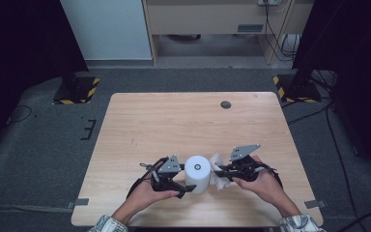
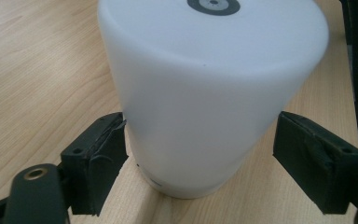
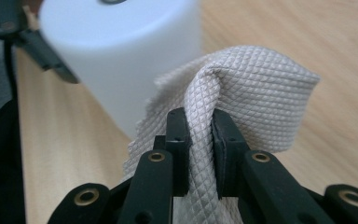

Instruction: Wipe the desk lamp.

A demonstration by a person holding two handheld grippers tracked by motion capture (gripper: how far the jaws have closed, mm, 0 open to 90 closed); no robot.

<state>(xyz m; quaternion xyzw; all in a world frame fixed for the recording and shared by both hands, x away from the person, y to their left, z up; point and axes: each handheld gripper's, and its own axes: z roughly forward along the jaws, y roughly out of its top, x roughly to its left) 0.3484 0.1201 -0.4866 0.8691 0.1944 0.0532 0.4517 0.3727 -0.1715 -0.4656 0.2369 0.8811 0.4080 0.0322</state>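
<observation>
Right now your left gripper has its jaws spread around the base of the white cylinder: one pad meets its wall, the other stands just clear. Your right gripper is pinched on a fold of the quilted cloth, and the cylinder rises just beyond that fold, blocking the way ahead. Bare wooden table lies beyond both grippers.

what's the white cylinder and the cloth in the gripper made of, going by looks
White cylinder: probably matte, frosted plastic, smooth and evenly milky, with soft rounded edges and no seams. Cloth: a pale woven or embossed textile, possibly microfibre, judging by its fine diamond grid and the soft fold where the right gripper pinches it.
</observation>
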